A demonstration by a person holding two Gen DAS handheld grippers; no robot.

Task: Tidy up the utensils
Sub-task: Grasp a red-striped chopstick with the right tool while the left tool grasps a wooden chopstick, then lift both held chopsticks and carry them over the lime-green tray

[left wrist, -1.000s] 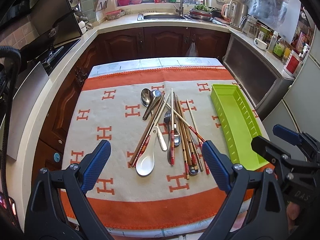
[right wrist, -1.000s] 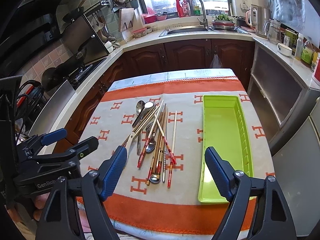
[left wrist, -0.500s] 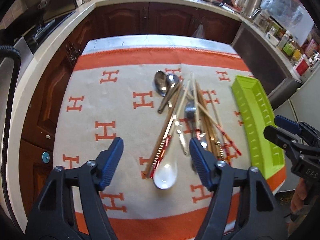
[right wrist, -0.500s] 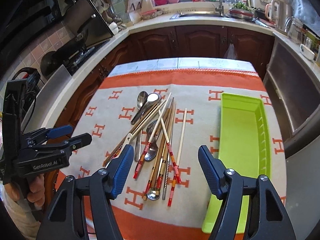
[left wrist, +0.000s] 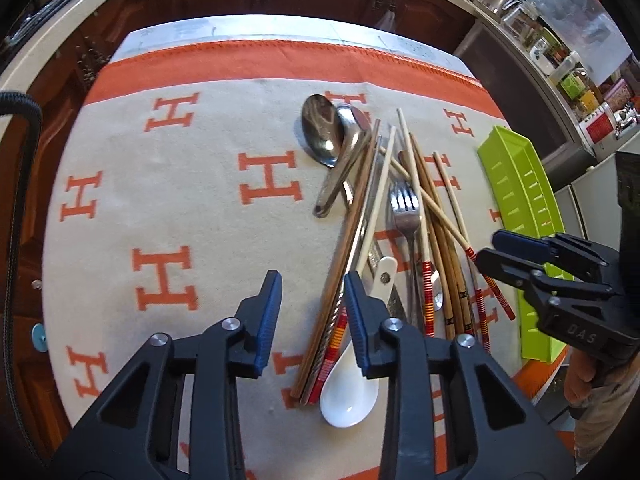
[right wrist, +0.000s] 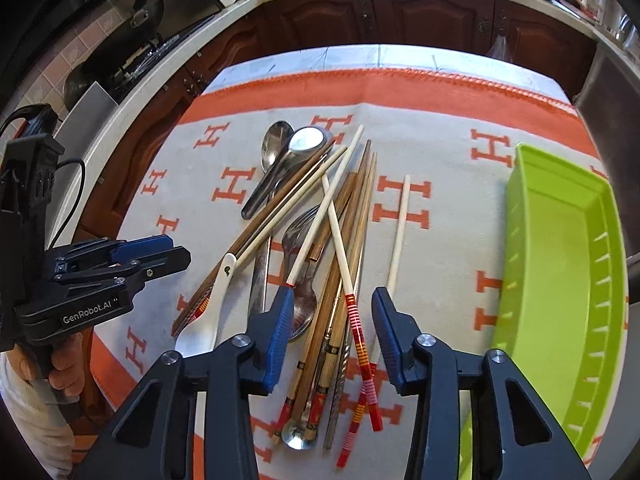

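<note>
A pile of utensils lies on the orange-and-beige H-pattern cloth [left wrist: 160, 208]: several chopsticks [left wrist: 440, 216] [right wrist: 352, 240], metal spoons [left wrist: 324, 132] [right wrist: 276, 148], a fork [left wrist: 406, 208] and a white ceramic spoon [left wrist: 348, 392] [right wrist: 208, 312]. My left gripper [left wrist: 312, 312] is open, low over the pile's left edge, its right finger beside the white spoon's handle. My right gripper [right wrist: 332, 328] is open, straddling the near ends of the chopsticks. An empty lime-green tray [right wrist: 560, 280] [left wrist: 520, 208] lies right of the pile.
The table's near edge is just below both grippers. Dark wooden cabinets [right wrist: 400, 8] and a counter with a stove [right wrist: 152, 40] surround the table. Jars and kettles [left wrist: 560, 48] stand on the right counter.
Both grippers have come down and forward toward the pile, and their jaws have narrowed. The utensils and tray have not moved.
</note>
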